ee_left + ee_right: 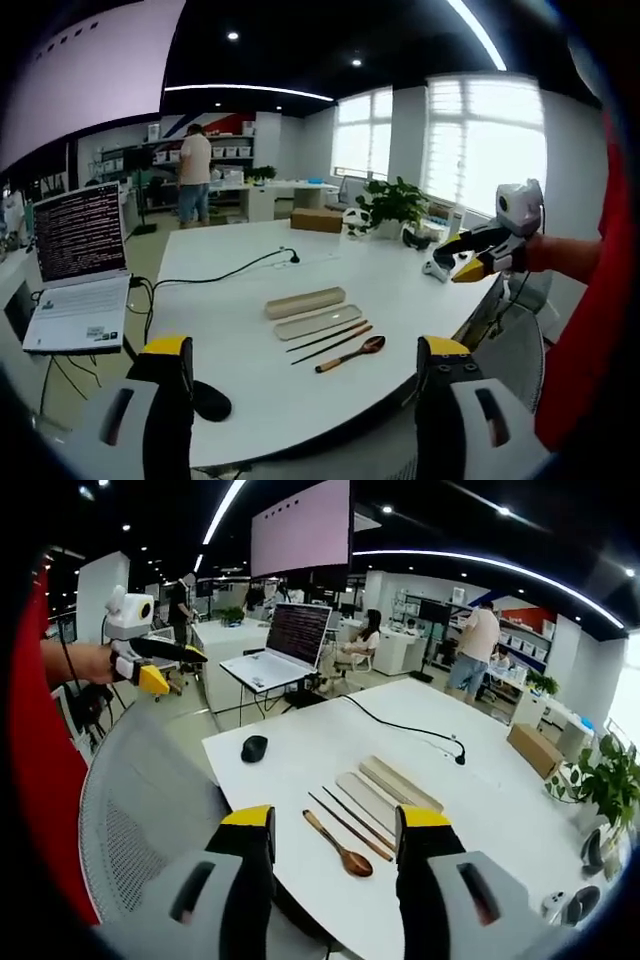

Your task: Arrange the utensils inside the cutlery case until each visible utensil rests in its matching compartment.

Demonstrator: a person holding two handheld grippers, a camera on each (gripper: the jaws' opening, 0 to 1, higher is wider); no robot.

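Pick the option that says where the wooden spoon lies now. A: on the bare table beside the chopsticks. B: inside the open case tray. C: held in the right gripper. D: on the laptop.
A: the wooden spoon lies on the white table next to the chopsticks, outside the case tray.

Case (304, 302) and lid (318, 322) laid side by side on the table (240, 390), chopsticks (330, 341) beside the lid, spoon (352, 354) placed nearest the table edge
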